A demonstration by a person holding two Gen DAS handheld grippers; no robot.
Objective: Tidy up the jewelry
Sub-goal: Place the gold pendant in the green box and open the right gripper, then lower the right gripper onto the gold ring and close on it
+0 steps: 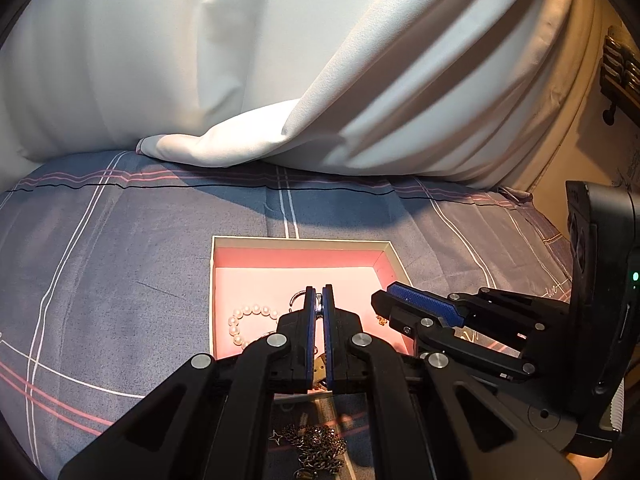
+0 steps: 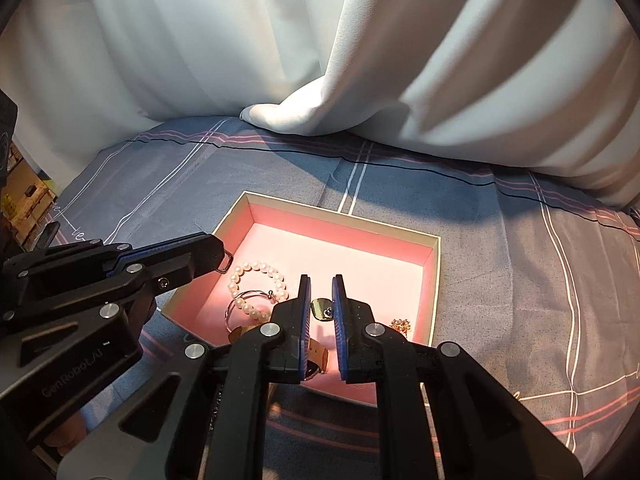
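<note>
Risks first. The left tool (image 1: 319,300), low centre of the left view, has its jaws pressed together on a small metal piece: a buckle-like loop (image 2: 227,261) shows at its tip in the right view, mid left. The pinch is thin and at the very tips, so a jolt could let the piece slip and drop outside the box (image 2: 436,264). The right tool (image 2: 321,300), low centre of its own view, has a narrow gap between its jaws and pinches nothing I can make out; a watch (image 2: 322,309) with a tan strap lies beneath it. It may belong to the buckle; cannot tell.

Box, pink-lined, open, on the bed (image 2: 520,280). Contents, left to right: pearl bracelet (image 2: 256,272), thin silver bangle (image 2: 240,300) overlapping it, watch, small gold ornament (image 2: 401,325). A dark chain (image 1: 316,440) lies on the bed outside, bottom of the left view.
</note>
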